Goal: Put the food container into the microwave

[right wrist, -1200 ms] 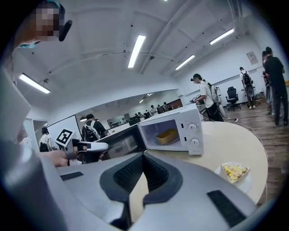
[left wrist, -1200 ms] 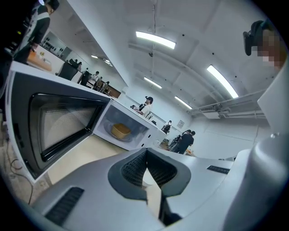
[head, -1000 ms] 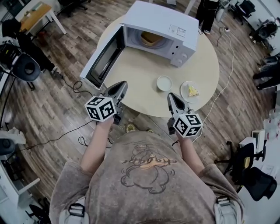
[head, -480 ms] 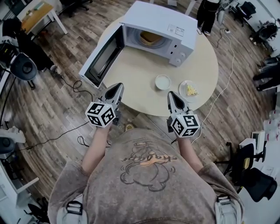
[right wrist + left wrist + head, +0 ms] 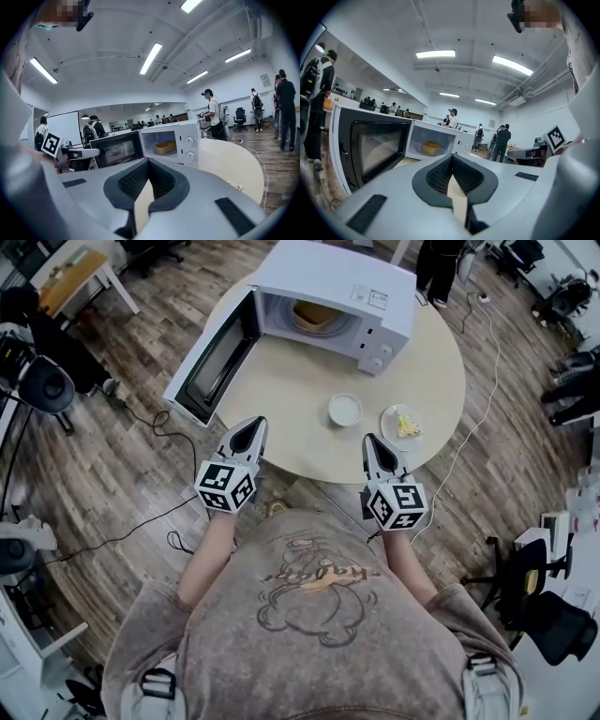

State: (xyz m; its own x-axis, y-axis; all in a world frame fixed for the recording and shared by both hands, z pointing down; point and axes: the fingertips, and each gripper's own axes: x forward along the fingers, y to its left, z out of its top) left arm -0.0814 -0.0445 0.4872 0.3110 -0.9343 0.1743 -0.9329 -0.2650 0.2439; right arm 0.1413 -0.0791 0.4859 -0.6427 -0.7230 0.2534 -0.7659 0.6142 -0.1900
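The microwave stands at the far edge of the round table, its door swung wide open to the left. The yellow food container sits inside the microwave, on the floor of the oven space. A small white bowl stands nearer the front edge of the table, and just to its right is a plate with a bit of yellow food on it. The left gripper and the right gripper hover at the near edge of the table, well apart. Each has its jaws pressed together with nothing between them.
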